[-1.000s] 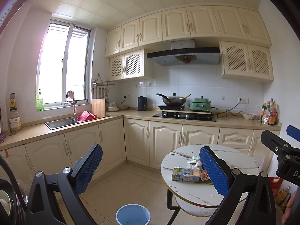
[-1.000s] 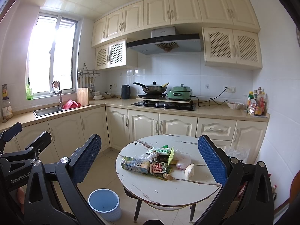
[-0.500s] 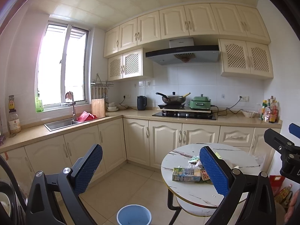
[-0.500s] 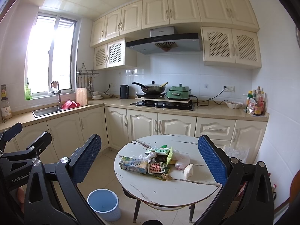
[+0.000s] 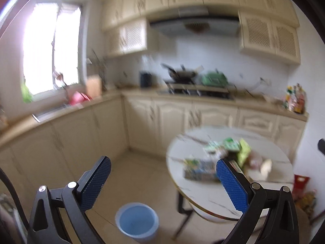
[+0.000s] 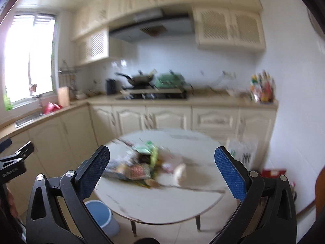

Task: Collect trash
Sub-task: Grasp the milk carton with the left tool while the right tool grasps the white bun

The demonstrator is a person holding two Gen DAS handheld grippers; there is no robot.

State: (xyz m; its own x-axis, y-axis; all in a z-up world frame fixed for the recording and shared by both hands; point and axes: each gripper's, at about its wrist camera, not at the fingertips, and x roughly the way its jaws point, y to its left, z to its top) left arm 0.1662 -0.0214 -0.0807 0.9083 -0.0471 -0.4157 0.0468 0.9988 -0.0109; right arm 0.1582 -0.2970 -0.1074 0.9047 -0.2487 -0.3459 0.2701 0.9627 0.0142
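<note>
Both tools, the left tool (image 5: 163,167) and right tool (image 6: 162,155), hang wide open and empty above the floor. Blurred trash (image 6: 146,165) lies piled on the round tabletop (image 6: 162,201); a blue bin (image 5: 137,221) stands just beside it.

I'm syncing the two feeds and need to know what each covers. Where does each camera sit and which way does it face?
Left wrist: on the left gripper, facing the kitchen, bin below, table to the right; its open blue fingers show.
Right wrist: on the right gripper, facing the table and trash pile; open fingers show, left gripper at far left edge.
Shared: table, trash pile, bin, stove counter. Both blurred.
</note>
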